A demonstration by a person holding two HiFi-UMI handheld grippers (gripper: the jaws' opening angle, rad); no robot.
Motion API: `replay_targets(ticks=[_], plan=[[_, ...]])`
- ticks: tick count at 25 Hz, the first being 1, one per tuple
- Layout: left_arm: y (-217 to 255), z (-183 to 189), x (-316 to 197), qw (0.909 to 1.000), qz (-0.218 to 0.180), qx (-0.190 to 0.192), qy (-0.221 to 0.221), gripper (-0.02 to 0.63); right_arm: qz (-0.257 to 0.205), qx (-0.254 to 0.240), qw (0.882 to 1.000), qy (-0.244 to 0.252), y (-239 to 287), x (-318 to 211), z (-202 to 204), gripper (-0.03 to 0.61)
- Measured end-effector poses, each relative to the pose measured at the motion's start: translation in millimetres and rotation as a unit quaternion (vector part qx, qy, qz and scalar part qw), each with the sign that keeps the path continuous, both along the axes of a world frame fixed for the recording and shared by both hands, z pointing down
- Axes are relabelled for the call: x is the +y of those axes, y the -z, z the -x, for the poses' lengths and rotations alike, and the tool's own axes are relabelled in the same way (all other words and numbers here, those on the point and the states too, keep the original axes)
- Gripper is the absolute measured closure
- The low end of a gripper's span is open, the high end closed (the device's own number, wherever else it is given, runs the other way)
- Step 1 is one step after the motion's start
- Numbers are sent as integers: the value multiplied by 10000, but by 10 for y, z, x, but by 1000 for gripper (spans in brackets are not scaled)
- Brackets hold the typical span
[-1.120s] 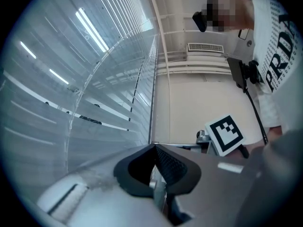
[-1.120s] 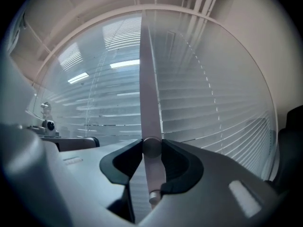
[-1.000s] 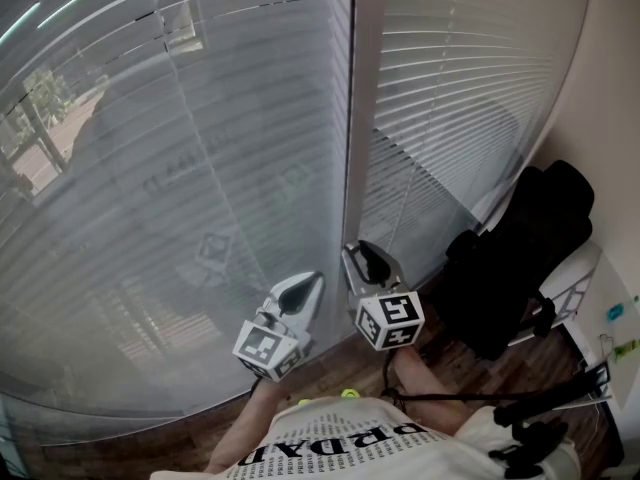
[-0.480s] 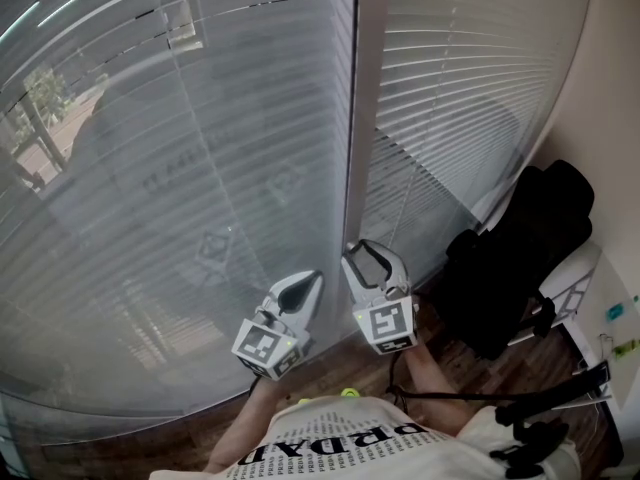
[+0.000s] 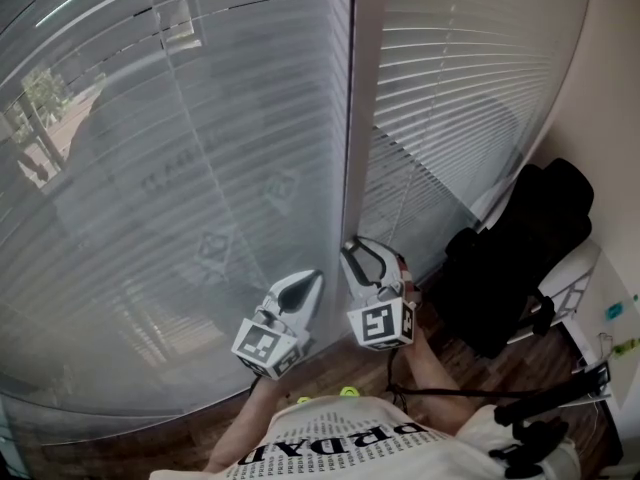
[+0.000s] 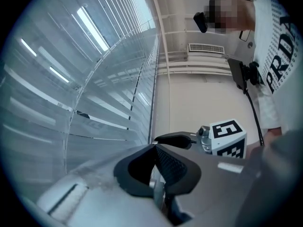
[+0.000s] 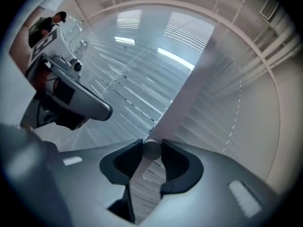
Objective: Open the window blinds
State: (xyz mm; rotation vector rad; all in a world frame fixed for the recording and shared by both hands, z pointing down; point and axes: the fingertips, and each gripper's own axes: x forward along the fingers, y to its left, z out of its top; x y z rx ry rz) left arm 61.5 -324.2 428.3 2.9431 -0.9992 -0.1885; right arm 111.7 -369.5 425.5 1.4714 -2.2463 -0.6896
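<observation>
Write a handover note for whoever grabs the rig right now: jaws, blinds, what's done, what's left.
Right gripper: jaws have just been closing and now press on the tilt wand's round end, by the window post.
Left gripper: jaws together, nothing seen between them, in front of the left blind.
Done: wand gripped.
Left: left blind and right blind are both down, slats not opened. Probably twist the wand until they tilt open.

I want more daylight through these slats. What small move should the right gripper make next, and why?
Probably roll the right gripper about the wand to twist it. Its jaws have just been closing, the wand's round end sits between the pads, touching both, and the right-hand blind's slats look mostly closed.
</observation>
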Motion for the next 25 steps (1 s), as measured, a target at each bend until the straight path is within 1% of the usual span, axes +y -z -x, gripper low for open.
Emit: replay_targets(ticks=[5, 8, 13, 21, 25], plan=[[12, 7, 1, 10000, -52, 37, -11, 621, 135, -342, 9993, 5, 12, 5, -7, 446], [10, 7, -1, 10000, 10, -14, 15, 621, 197, -473, 9987, 16, 14, 6, -7, 446], [8, -13, 6, 10000, -69, 14, -54, 621, 283, -908, 9955, 9, 27, 5, -27, 446], [18, -12, 1, 10000, 8, 1, -48, 621, 581, -1745, 9829, 25, 21, -13, -66, 447], [15, -2, 0, 10000, 61, -31, -22, 621, 759, -2197, 9726, 34, 10, -25, -94, 448]])
